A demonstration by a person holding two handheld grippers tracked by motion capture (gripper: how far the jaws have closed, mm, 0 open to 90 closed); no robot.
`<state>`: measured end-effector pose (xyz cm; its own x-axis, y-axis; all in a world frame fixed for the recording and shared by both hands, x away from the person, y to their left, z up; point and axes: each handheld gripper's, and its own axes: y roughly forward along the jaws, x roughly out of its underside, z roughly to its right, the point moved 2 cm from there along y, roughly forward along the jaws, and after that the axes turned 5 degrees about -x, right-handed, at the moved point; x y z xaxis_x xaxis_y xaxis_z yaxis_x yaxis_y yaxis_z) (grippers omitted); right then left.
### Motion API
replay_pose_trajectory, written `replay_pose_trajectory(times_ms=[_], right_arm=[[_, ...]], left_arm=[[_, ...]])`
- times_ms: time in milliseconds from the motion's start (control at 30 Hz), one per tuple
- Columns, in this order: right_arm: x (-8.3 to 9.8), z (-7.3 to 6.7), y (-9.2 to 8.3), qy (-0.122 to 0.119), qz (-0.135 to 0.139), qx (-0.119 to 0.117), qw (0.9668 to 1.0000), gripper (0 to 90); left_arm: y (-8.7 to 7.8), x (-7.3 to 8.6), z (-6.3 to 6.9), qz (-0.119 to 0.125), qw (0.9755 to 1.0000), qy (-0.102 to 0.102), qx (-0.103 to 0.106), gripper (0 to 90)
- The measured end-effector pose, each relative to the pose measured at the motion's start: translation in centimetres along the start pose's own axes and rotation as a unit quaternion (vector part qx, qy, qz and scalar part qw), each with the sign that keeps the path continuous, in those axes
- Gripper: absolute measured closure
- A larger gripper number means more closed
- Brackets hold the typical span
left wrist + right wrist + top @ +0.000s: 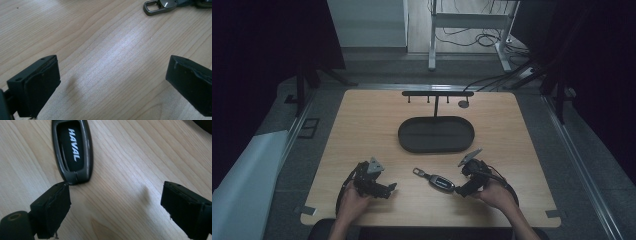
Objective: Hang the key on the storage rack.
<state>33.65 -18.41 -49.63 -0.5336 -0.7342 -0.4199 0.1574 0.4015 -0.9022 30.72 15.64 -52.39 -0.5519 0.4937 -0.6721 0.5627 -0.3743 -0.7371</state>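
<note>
Both the left gripper and right gripper are held wide and empty on the wooden table; a key fob is seen just beside the right one, where it could be nudged away; beyond, a dark tray and hook rack are set before a dim room

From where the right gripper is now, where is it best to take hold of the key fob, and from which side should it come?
Probably across the narrow width of the key fob, at the middle of its dark body. It lies flat on the table, long and slim, its metal loop pointing toward the left gripper. The right gripper is open, one jaw at the fob's near end; come from above, jaws straddling both long edges.
</note>
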Motion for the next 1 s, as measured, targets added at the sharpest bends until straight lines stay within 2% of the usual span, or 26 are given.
replay_pose_trajectory(times_ms=[367, 500, 633, 733, 1000], right_arm=[[-2.1, -1.0, 0.7, -0.02, -0.046, -0.011, 0.9987, 13.3], [-2.8, -1.4, 1.1, -0.033, -0.055, -0.013, 0.9979, 14.0], [-3.4, -1.7, 1.2, -0.035, -0.064, -0.012, 0.9973, 14.9], [-4.2, -2.1, 1.6, -0.048, -0.075, -0.013, 0.9959, 17.9], [-5.6, -2.9, 2.5, -0.062, -0.107, -0.019, 0.9921, 25.4]], left_arm=[[0.0, 0.0, 0.0, -0.002, 1.0, 0.001, 0.0, 0.0], [0.0, 0.0, 0.0, -0.002, 1.0, 0.002, 0.0, 0.0], [0.0, 0.0, 0.0, 0.0, 1.0, 0.001, 0.0, 0.0], [0.0, 0.0, 0.0, -0.001, 1.0, 0.001, 0.0, 0.0], [0.0, 0.0, 0.0, -0.002, 1.0, 0.004, -0.001, 0.0]])
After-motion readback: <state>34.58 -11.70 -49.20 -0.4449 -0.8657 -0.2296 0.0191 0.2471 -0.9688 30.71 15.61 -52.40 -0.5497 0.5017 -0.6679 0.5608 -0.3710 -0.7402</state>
